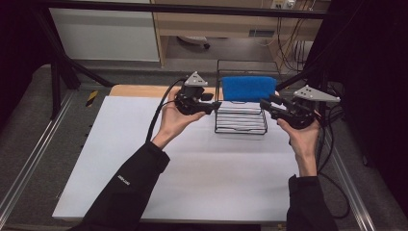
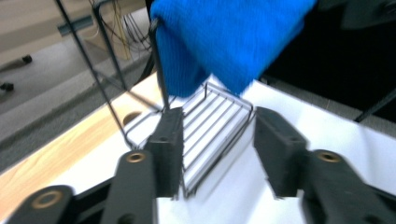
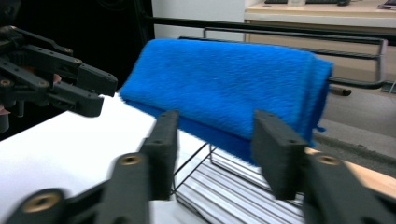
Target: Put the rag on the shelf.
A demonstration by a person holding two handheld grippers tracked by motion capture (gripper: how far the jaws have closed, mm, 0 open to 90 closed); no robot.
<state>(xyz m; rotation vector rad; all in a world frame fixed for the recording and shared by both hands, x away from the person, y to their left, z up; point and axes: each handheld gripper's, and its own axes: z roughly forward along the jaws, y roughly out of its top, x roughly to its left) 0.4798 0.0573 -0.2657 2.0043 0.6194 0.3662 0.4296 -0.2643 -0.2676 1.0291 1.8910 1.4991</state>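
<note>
Flanking the wire rack (image 1: 240, 118) now: left tool (image 1: 215, 104) and right tool (image 1: 264, 104) both wide, empty (blue towel (image 1: 248, 88) draped on top). Next likely: grab towel edges.

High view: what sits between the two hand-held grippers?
The black wire rack with the blue towel draped over its top bar lies between the left hand-held gripper and the right hand-held gripper, as the high view shows.

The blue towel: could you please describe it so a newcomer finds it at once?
Look to the far edge of the white table, where a black wire rack stands between the two grippers. The blue towel hangs folded over its top rail, the only bright, fuzzy thing there.
</note>
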